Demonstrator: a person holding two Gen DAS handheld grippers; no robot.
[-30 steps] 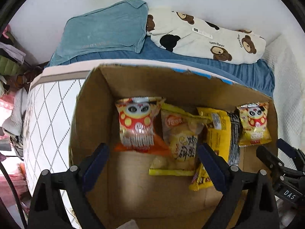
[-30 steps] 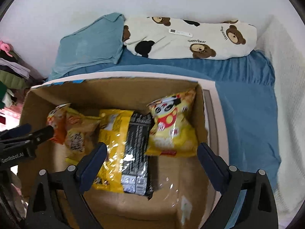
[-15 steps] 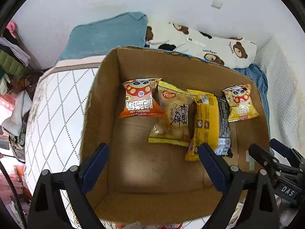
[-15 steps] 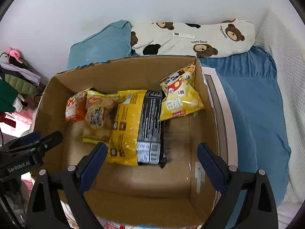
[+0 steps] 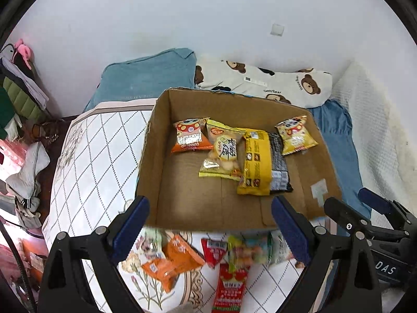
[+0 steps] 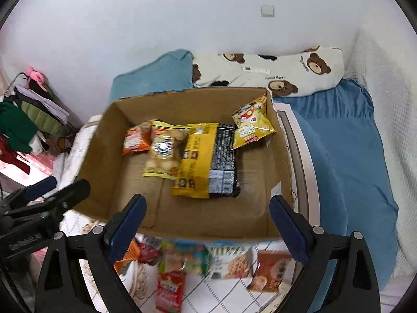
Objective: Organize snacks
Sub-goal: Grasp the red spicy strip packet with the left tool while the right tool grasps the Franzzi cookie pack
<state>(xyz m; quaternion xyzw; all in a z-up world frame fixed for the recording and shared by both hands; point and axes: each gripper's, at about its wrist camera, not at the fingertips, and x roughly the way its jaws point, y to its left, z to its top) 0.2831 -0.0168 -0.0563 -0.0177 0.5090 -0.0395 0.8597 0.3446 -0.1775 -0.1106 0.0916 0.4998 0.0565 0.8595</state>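
box [image 5: 182, 214] sitting on the bed [image 5: 99, 156], holding four-ish snack bags [image 6: 206, 161] | more snacks [image 6: 182, 260] lying just in front | both grippers [image 5: 208, 232] [image 6: 206, 229] hanging with jaws released, empty | white wall [image 6: 182, 26] behind

"Happy Bear" was printed on the pillow [image 6: 271, 74]; "DAS" stood on the right tongs [image 5: 365, 216], at four o'clock in the left view.
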